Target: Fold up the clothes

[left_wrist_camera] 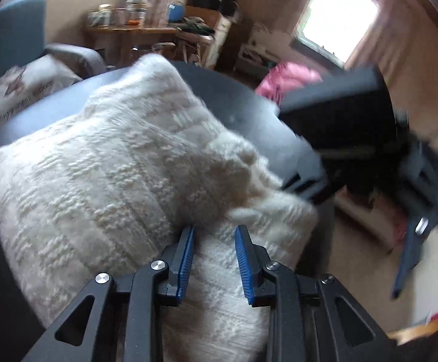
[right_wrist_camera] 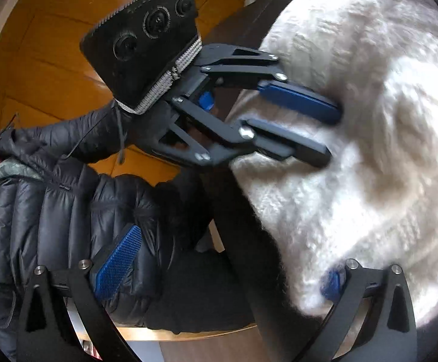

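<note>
A white, fluffy knitted sweater [left_wrist_camera: 113, 157] lies bunched on a dark round table [left_wrist_camera: 234, 102]. My left gripper [left_wrist_camera: 215, 230] sits low over its near edge, the blue pads a little apart with a thick fold of knit between them. The right wrist view shows that same gripper [right_wrist_camera: 330, 135] pressed into the sweater [right_wrist_camera: 369, 120] from the side. My right gripper [right_wrist_camera: 228, 253] stands wide open at the table's rim [right_wrist_camera: 237, 211]. One pad is against the sweater's fuzzy edge and the other is over a dark puffer jacket. One of its fingers [left_wrist_camera: 306, 185] touches the sweater's right end.
A person's dark puffer jacket sleeve [right_wrist_camera: 52, 211] fills the near left of the right wrist view, above an orange wooden floor [right_wrist_camera: 37, 60]. Beyond the table are a pink garment [left_wrist_camera: 288, 78], a grey armchair [left_wrist_camera: 77, 57], a printed cushion [left_wrist_camera: 22, 84] and a wooden table with jars [left_wrist_camera: 128, 27].
</note>
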{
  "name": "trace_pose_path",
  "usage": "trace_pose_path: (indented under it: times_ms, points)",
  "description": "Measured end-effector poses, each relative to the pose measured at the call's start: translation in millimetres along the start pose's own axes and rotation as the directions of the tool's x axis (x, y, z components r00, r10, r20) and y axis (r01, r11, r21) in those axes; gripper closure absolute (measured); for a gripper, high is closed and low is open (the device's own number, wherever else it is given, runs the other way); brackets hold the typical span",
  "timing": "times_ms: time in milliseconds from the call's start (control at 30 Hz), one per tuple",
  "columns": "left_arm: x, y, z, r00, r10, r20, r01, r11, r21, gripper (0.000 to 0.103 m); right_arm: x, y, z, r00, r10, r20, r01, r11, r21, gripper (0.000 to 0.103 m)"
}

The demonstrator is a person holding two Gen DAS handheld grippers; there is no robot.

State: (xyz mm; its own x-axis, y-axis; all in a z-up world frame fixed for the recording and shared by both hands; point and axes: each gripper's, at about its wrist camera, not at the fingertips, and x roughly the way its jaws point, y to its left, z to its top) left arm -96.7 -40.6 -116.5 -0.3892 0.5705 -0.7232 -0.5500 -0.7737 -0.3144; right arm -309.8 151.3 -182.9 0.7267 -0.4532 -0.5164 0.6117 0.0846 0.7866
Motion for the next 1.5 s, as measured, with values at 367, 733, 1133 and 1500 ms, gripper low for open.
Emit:
trace_pose_path:
  times_ms: [367,733,1133,1500]
  points:
    - [-71,10,-47,0.979,0.169,0.119,-0.16,0.984,-0.081,0.076,-40,73,-10,0.871,-0.474,0.129,0.487,0.868,-0.097,0.0]
    - [-11,-18,-62,0.979,0.203,0.001,-0.203,0.978,0.057,0.076,56,19,3,0.777,-0.626,-0.062,0.623,0.78,-0.056,0.0]
    - [-16,-6,-66,0.995,0.102,0.009,-0.102,0.995,-0.007,0.075,47,25,6,0.8,-0.595,0.073,0.593,0.804,0.047,0.0]
    - [-57,74,15,0.974,0.149,0.172,-0.095,0.954,-0.285,0.074,-70,13,14,0.74,-0.443,0.506,0.399,0.895,0.201,0.0]
